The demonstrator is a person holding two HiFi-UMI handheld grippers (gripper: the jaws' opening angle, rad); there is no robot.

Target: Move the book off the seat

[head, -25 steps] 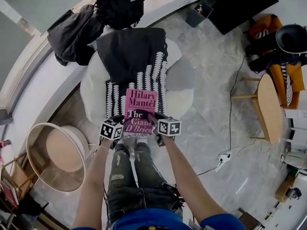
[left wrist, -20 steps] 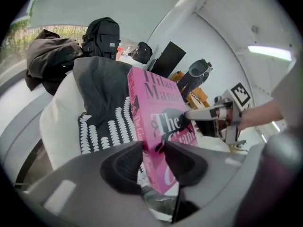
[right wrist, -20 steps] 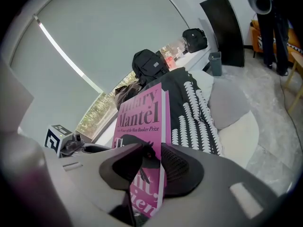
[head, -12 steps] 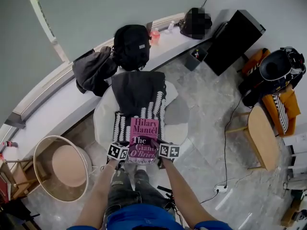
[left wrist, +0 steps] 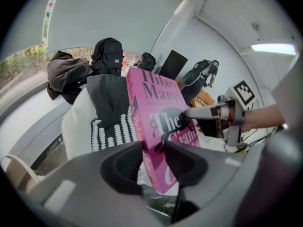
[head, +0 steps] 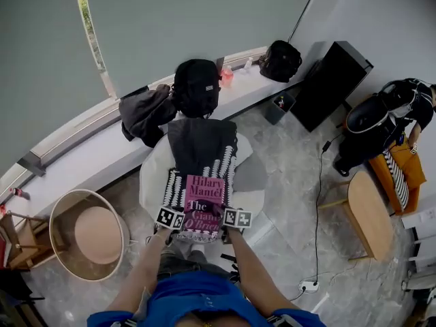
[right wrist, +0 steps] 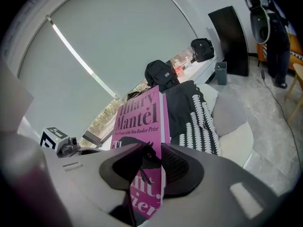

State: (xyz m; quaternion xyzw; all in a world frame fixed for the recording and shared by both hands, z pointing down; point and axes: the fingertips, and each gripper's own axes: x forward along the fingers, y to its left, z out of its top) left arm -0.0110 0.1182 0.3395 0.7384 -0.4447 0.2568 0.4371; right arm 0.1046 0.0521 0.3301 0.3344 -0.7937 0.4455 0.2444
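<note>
- Since the earlier frames, the pink paperback book [head: 204, 199] and both grippers have risen from the front of the seat. The head view now takes in more of the room.
- White round upholstered seat [head: 151, 179]: carries a black throw with a white dash pattern [head: 201, 138] and a grey cushion [head: 253, 172]. The book is held in the air over its near edge.
- Round tan-rimmed basket [head: 52, 231], on the floor left of the seat: holds a peach round pad [head: 95, 236]. The head view shows it whole.
- Black backpack [head: 196, 87]: stands on the white window ledge [head: 82, 159] behind the seat, with a crumpled grey jacket [head: 144, 114] just beside it.
- Small dark bin [head: 279, 106], beside the black cabinet [head: 330, 84]: its contents are too small to tell.
- Left gripper [left wrist: 154, 148]: jaws clamped on the book's spine edge. Its own view shows the spine, and the other gripper pinching the opposite edge.
- Right gripper [right wrist: 151, 157]: jaws clamped on the book's right edge. Only this view makes the small print under the author's name legible.
</note>
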